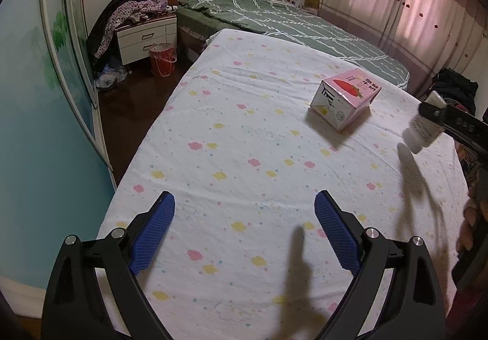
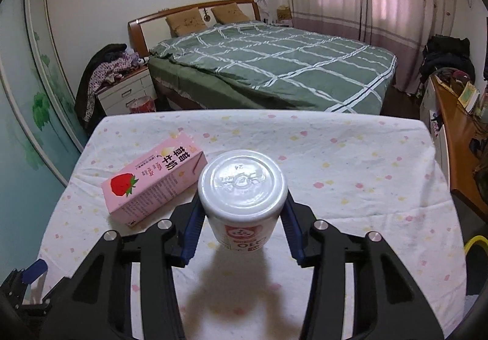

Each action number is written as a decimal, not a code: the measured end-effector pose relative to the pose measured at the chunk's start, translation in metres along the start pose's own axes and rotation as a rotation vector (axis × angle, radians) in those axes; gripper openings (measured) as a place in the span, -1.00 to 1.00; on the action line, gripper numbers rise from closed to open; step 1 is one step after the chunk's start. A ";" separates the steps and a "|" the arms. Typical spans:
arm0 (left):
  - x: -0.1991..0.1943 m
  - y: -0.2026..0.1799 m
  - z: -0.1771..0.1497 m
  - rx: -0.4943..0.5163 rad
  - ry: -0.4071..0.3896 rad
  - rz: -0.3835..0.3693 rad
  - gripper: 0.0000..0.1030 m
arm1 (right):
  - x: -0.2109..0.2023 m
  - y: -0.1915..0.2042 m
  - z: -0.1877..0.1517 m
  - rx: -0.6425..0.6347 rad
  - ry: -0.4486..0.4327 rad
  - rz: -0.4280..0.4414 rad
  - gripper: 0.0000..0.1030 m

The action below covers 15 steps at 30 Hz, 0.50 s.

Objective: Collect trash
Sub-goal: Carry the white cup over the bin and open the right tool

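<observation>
A pink strawberry milk carton (image 1: 346, 99) lies on its side on the table covered with a flowered sheet (image 1: 244, 157); in the right wrist view the carton (image 2: 149, 181) lies left of my right gripper. My right gripper (image 2: 242, 208) is shut on a white plastic bottle (image 2: 242, 187), held above the table with its base toward the camera. In the left wrist view the bottle (image 1: 422, 129) hangs at the right edge in that gripper. My left gripper (image 1: 244, 218) is open and empty above the near part of the table.
A bed with a green checked quilt (image 2: 274, 65) stands behind the table. A red bucket (image 1: 163, 59) sits on the floor by a white nightstand (image 1: 146, 37) piled with clothes. A wooden desk (image 2: 457, 138) stands at the right. A wardrobe (image 1: 45, 95) runs along the left.
</observation>
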State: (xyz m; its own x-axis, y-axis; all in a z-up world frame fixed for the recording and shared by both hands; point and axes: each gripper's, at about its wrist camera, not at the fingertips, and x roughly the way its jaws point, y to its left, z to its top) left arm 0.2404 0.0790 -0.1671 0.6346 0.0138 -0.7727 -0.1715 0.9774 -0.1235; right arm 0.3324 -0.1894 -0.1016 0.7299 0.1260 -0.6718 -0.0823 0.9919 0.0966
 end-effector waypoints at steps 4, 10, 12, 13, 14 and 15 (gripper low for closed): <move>0.000 -0.001 0.000 0.002 0.002 -0.002 0.78 | -0.025 -0.013 -0.005 0.006 -0.028 -0.018 -0.12; 0.001 0.000 0.000 0.002 0.009 -0.005 0.78 | -0.065 -0.056 -0.029 0.056 -0.070 -0.095 -0.12; 0.002 0.000 0.000 0.004 0.010 -0.006 0.78 | -0.077 -0.075 -0.040 0.086 -0.080 -0.137 -0.12; 0.002 0.000 0.000 0.005 0.010 -0.006 0.78 | -0.083 -0.087 -0.046 0.102 -0.086 -0.165 -0.12; 0.003 -0.001 0.000 0.006 0.011 -0.006 0.79 | -0.087 -0.097 -0.052 0.117 -0.090 -0.191 -0.12; 0.003 -0.001 0.000 0.006 0.012 -0.006 0.79 | -0.093 -0.111 -0.059 0.141 -0.093 -0.220 -0.12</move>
State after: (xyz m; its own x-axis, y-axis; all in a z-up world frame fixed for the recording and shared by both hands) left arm 0.2424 0.0780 -0.1694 0.6267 0.0058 -0.7792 -0.1632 0.9788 -0.1240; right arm 0.2338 -0.3106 -0.0932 0.7792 -0.1011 -0.6186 0.1762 0.9824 0.0614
